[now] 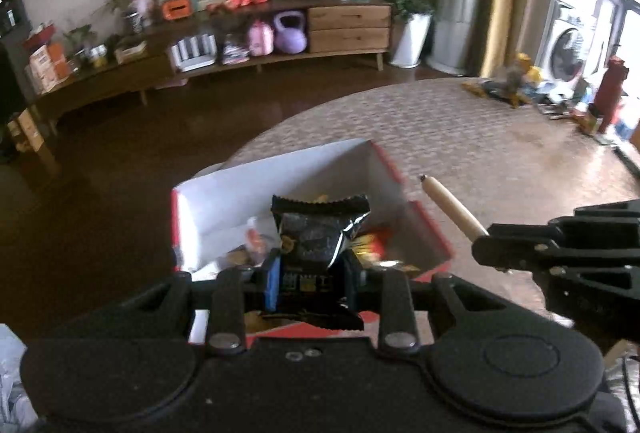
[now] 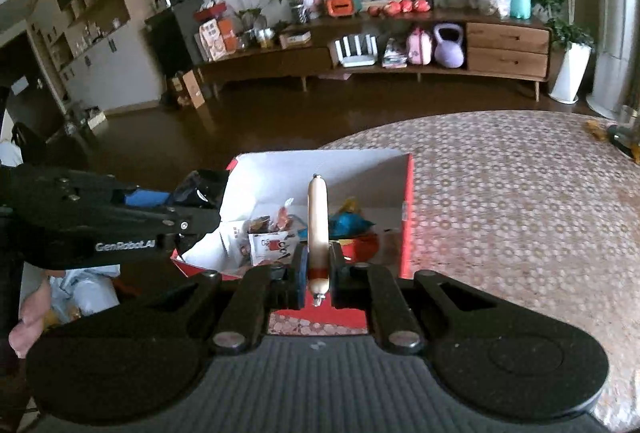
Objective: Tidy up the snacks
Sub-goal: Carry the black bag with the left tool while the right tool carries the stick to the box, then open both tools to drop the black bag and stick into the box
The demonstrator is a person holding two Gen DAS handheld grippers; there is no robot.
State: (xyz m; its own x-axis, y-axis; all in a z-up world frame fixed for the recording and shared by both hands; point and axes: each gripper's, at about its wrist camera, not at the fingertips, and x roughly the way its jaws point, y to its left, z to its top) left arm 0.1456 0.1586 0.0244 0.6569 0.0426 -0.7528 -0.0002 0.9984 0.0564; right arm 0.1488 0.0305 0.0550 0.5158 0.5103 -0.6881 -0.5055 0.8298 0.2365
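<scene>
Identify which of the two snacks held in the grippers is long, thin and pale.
The sausage stick in the right gripper: slim and beige with a red band. The left gripper holds a crinkled black snack packet instead.

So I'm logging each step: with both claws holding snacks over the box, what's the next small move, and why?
Probably lower the left claw slightly and release its black packet: it already hangs over the open red box, where other snacks lie.

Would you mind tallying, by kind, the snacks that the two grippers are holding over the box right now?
Black foil snack packet, in the left gripper: 1
Sausage stick, in the right gripper: 1
Total held: 2
Both are over the open red and white box; the loose snacks inside it are too jumbled to count.
</scene>
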